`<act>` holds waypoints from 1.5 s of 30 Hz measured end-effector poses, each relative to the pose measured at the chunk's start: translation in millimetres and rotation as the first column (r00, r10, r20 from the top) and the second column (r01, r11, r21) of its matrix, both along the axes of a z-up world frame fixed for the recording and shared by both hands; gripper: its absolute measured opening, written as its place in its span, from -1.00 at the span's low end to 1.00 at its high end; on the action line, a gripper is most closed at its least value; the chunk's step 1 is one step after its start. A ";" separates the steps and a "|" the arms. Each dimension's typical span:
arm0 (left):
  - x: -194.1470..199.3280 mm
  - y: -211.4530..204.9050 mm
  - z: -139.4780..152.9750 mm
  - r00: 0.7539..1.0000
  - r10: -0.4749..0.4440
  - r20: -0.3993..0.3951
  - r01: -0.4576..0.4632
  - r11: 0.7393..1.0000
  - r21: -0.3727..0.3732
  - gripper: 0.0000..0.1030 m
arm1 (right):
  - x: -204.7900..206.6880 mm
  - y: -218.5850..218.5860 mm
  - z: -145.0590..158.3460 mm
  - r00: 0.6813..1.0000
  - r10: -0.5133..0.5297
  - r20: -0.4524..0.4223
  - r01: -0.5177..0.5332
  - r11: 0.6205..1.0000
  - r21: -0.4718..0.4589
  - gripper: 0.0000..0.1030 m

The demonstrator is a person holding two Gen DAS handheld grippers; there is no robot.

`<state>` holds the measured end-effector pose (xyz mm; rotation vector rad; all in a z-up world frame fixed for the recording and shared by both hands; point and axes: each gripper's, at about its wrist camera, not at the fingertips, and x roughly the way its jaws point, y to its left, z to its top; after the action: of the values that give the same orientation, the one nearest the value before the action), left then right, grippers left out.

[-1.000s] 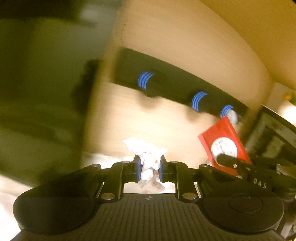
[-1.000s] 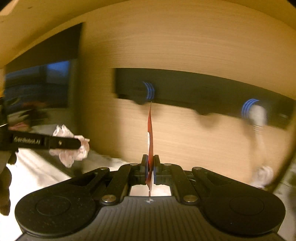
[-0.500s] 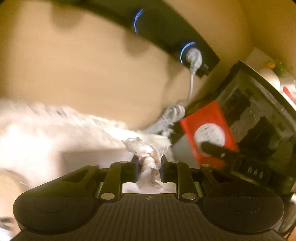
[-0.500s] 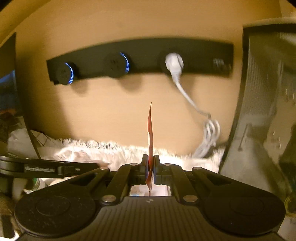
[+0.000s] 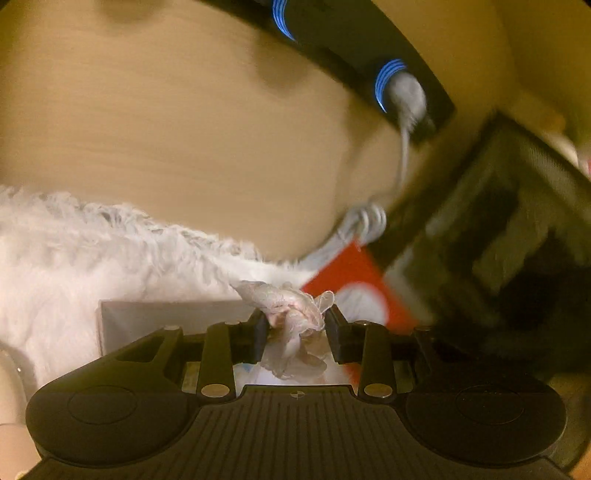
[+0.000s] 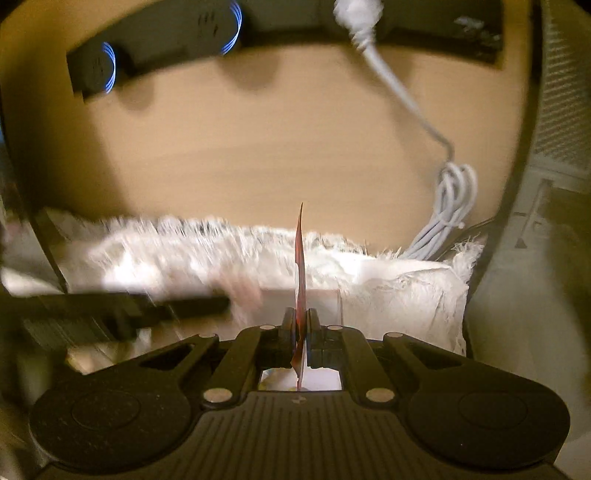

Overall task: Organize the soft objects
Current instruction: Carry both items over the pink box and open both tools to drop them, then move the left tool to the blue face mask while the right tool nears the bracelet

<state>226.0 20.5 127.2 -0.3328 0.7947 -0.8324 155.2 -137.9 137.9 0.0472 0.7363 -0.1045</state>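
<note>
A crumpled white and pink lacy wad (image 5: 291, 317) sits between the fingers of my left gripper (image 5: 295, 321). Those jaws are opening and stand apart, with the wad loose between them. My right gripper (image 6: 301, 321) is shut on a thin red packet (image 6: 301, 258), seen edge-on. In the left wrist view the same packet (image 5: 354, 273) shows its red face with a white circle, just right of the wad. One of the left gripper's fingers (image 6: 166, 306) appears blurred at the left of the right wrist view. A pale box (image 5: 166, 317) lies just below and ahead of both grippers.
A white fluffy mat (image 5: 92, 266) lies against the wooden back wall (image 6: 295, 140). A black socket strip with blue rings (image 6: 166, 33) hangs on that wall. A white plug and coiled cable (image 6: 447, 206) hang from it. A dark mesh container (image 5: 498, 221) stands at the right.
Both grippers have dropped toward the fluffy mat and the box. The left jaws have widened around the wad. The right gripper still pinches the red packet.
</note>
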 end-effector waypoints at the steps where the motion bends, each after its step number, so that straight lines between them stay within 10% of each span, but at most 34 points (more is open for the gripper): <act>1: 5.1 1.1 -0.4 1.000 0.001 -0.027 -0.001 1.000 -0.003 -0.30 | 1.2 0.5 -6.1 1.000 0.007 -0.008 -0.007 1.000 -0.004 -0.89; 9: 11.4 -19.7 -33.3 0.992 -0.026 -0.124 0.040 0.993 0.112 -0.30 | -21.6 5.0 -18.3 0.994 0.105 -0.011 -0.105 0.994 0.002 -0.16; 18: -33.6 -62.6 -53.7 0.954 -0.282 0.096 0.202 0.848 0.490 -0.35 | -33.0 -15.3 -15.2 1.000 -0.020 -0.022 0.022 0.998 0.067 -0.04; 25: -44.8 -61.1 -44.8 0.934 -0.346 0.092 0.227 0.770 0.596 -0.35 | -37.7 -17.6 -9.5 0.996 -0.086 -0.025 0.088 0.991 0.101 -0.04; 29: -48.2 -59.0 -34.9 0.942 -0.270 0.199 0.081 0.759 0.646 -0.35 | -44.5 -12.4 -2.1 0.996 -0.094 -0.006 0.094 0.990 0.104 -0.04; 37: -38.1 -55.3 -48.4 0.958 -0.286 -0.014 0.256 0.833 0.490 -0.44 | -65.0 -2.2 7.5 0.994 -0.103 0.019 0.100 0.988 0.115 -0.04; 45: -37.5 -10.9 -10.2 0.981 -0.160 0.113 0.122 0.950 0.287 -0.38 | -85.6 2.4 13.2 0.985 -0.145 0.090 0.136 0.985 0.104 -0.04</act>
<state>188.6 9.6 117.0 0.0321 0.8031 -0.8542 69.6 -135.5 151.2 0.1965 0.6398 -0.1997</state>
